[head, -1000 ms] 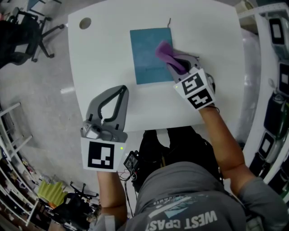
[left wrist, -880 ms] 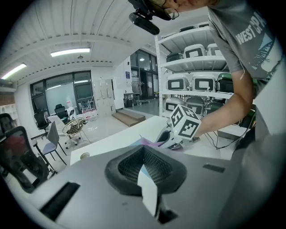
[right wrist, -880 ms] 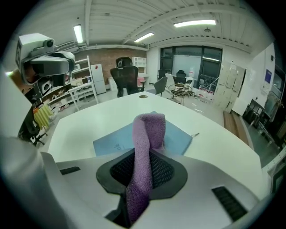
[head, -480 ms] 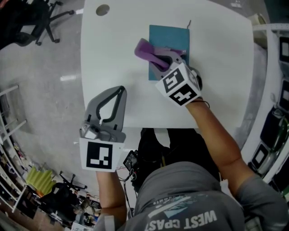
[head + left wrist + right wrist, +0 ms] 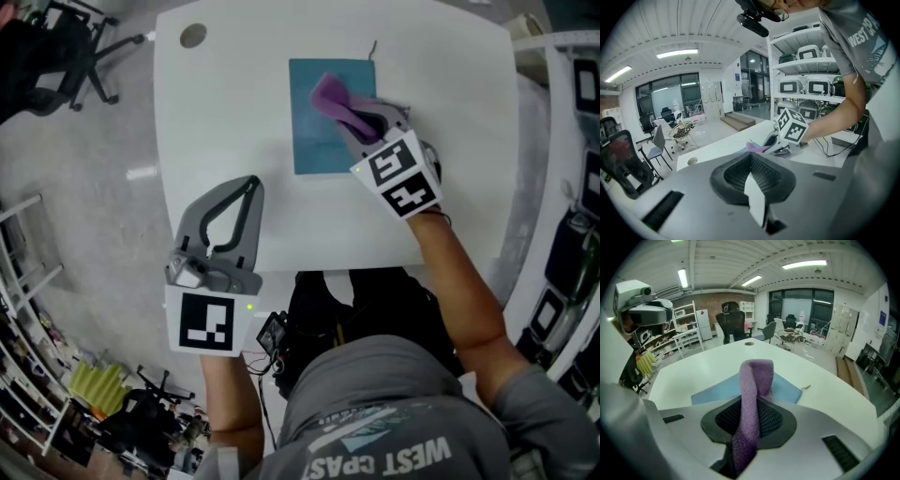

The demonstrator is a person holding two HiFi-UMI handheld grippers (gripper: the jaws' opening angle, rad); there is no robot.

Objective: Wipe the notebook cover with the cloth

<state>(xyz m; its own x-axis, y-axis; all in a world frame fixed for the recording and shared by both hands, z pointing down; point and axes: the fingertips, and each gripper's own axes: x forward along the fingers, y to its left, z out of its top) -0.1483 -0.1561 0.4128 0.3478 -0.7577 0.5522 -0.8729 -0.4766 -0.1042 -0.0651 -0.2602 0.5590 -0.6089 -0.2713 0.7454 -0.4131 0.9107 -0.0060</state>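
A teal notebook (image 5: 319,141) lies flat on the white table (image 5: 225,103). My right gripper (image 5: 364,122) is over the notebook's right half, shut on a purple cloth (image 5: 334,99). The cloth's free end presses on the cover. In the right gripper view the cloth (image 5: 752,394) runs up between the jaws and folds over, with the notebook (image 5: 717,390) under it. My left gripper (image 5: 251,185) is shut and empty, held over the table's near part, left of the notebook and apart from it. The left gripper view shows the right gripper's marker cube (image 5: 792,130).
A round cable hole (image 5: 193,36) sits at the table's far left corner. A thin ribbon (image 5: 373,47) sticks out past the notebook's far edge. An office chair (image 5: 47,52) stands on the floor to the left. Shelves with equipment (image 5: 577,122) line the right side.
My right gripper swept the cloth left to the notebook's left edge, then back toward the middle of the cover. The left gripper stayed put.
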